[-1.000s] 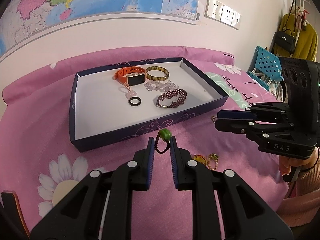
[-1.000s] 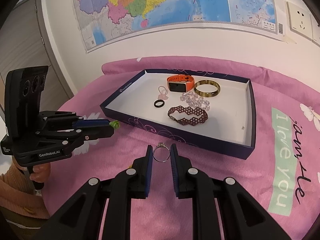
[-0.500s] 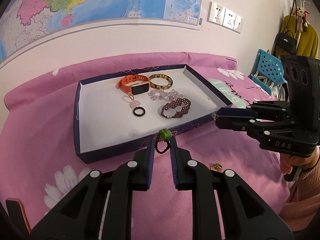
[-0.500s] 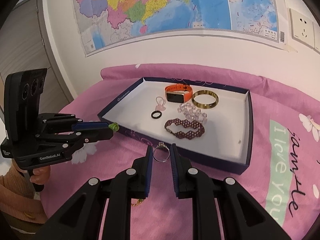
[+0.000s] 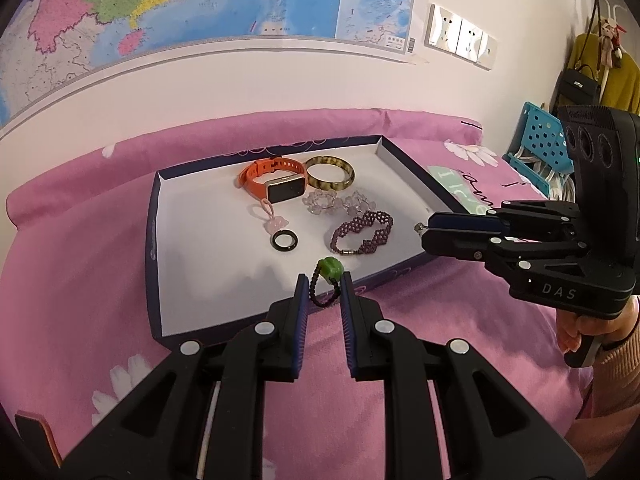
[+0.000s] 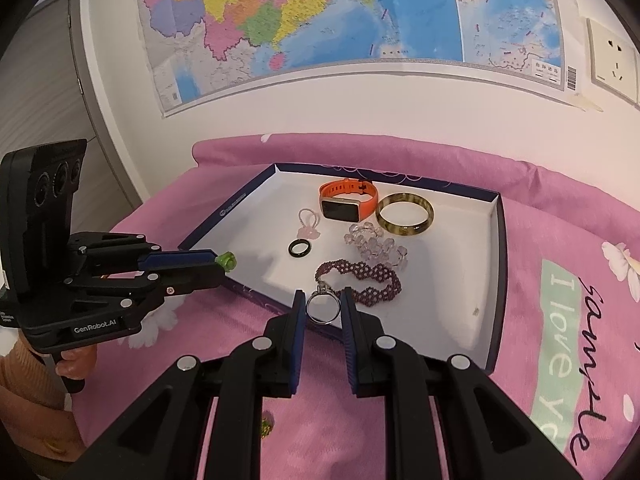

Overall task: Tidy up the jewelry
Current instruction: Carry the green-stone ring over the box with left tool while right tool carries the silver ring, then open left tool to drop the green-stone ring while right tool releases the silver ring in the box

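Both grippers have moved closer to the tray [image 5: 154,248]. Left gripper [image 5: 324,292] pinches a bead ring [image 5: 326,280] with a green stone over the tray's near rim; right gripper [image 6: 323,307] clamps a silver ring [image 6: 322,306] above the tray's near edge.

"DAS" on right tongs [image 5: 425,229]; "GenRobot.AI" on left tongs [image 6: 224,265]; "I love you" on bedsheet [image 6: 560,320].
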